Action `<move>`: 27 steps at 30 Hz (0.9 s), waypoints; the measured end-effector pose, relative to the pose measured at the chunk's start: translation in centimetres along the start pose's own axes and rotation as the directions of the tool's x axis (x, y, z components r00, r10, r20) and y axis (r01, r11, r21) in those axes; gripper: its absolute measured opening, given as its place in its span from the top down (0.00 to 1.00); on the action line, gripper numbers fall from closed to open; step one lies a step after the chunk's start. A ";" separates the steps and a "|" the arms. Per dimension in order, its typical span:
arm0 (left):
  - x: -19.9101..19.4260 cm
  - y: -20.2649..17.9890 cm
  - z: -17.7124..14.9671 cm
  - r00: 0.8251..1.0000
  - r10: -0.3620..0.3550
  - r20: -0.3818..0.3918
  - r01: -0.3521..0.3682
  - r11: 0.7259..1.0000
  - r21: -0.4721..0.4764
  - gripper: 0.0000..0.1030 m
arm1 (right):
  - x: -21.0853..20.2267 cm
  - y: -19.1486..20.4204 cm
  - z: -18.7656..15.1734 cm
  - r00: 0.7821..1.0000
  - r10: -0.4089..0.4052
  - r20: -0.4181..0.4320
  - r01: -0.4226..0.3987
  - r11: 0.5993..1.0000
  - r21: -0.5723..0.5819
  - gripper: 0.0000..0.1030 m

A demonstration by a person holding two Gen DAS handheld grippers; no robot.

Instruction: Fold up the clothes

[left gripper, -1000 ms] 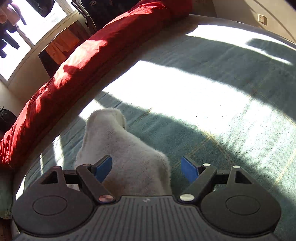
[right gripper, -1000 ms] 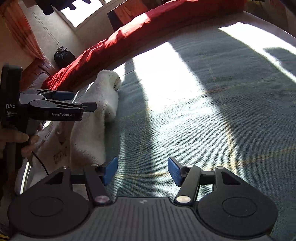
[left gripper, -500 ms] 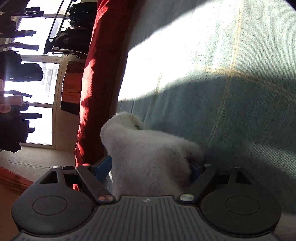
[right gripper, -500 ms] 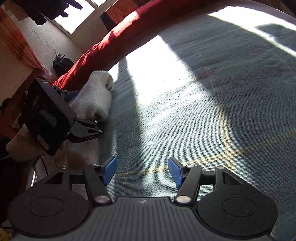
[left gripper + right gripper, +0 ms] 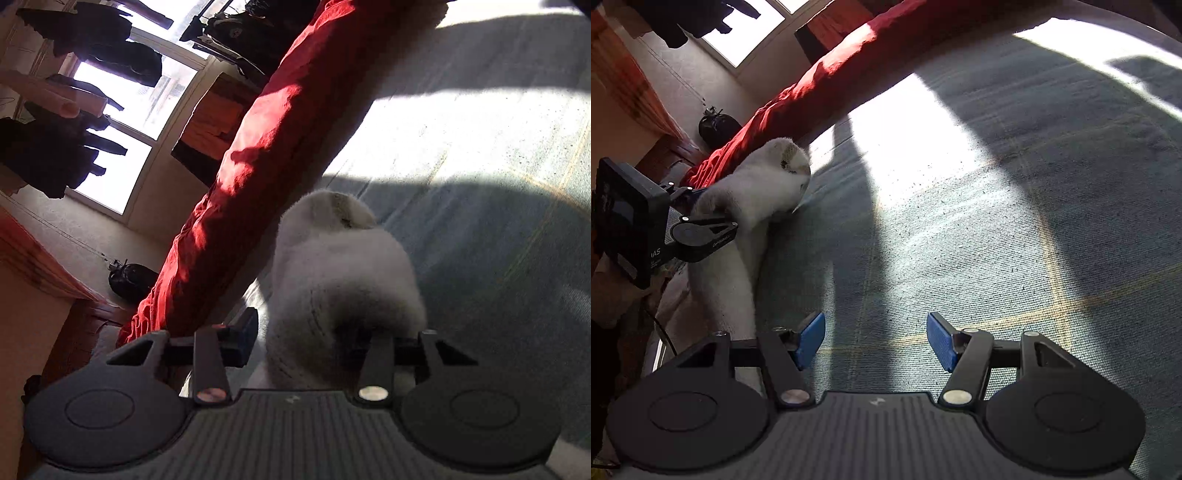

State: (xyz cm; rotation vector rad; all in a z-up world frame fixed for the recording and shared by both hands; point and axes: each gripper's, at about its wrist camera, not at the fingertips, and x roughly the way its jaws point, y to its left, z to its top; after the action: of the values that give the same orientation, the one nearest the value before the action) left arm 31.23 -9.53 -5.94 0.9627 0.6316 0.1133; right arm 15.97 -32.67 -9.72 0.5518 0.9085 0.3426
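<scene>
Sunlit bedroom: a window (image 5: 110,140) with dark garments hanging before it. Below it, a bed (image 5: 1015,221) with a blue-green cover carries the work; a red duvet (image 5: 258,147) is bunched along its far edge.

White fleecy garment (image 5: 753,192): lies at the bed's left edge, one end bunched and raised off the cover, the rest trailing toward the camera. No flat, squared fold is visible; in my judgement folding remains incomplete.

Left tongs (image 5: 314,336): positioned around the raised bunch. Whether they are clenched on the fabric cannot be told.

Right tongs (image 5: 875,339): released, holding nothing, above bare cover beside the garment's trailing end.
</scene>
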 end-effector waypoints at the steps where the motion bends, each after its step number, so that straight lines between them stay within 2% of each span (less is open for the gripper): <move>1: 0.1 1.2 -0.7 1.000 0.014 -0.015 -0.014 0.999 -0.029 0.58 | 0.1 0.6 0.0 1.000 0.002 -0.003 -0.002 1.000 -0.011 0.37; 7: 1.2 7.4 -6.0 0.992 0.061 -0.107 -0.080 0.979 -0.185 0.58 | 0.3 4.0 0.0 1.000 0.011 -0.020 -0.013 0.997 -0.080 0.37; 14: 2.9 11.8 -14.3 0.969 0.046 -0.241 -0.126 0.937 -0.327 0.57 | 1.4 8.0 -0.1 0.998 0.012 -0.060 -0.020 0.990 -0.141 0.37; 17: 3.5 12.8 -18.3 0.955 0.015 -0.296 -0.134 0.912 -0.388 0.56 | 2.1 9.9 -0.1 0.997 0.023 -0.078 -0.036 0.985 -0.171 0.37; 22: 2.0 13.6 -21.2 0.967 -0.060 -0.247 -0.065 0.882 -0.467 0.55 | 3.9 13.8 0.3 0.992 0.066 -0.106 -0.090 0.967 -0.238 0.37; 27: 0.5 14.4 -24.0 0.973 -0.131 -0.192 0.007 0.842 -0.539 0.55 | 7.2 19.1 0.1 0.986 0.055 -0.160 -0.114 0.914 -0.390 0.37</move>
State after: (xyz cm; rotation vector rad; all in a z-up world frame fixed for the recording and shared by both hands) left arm 21.08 16.57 -4.51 0.3812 0.7869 0.3205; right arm 19.23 -13.56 -3.17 0.1898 0.9248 0.6378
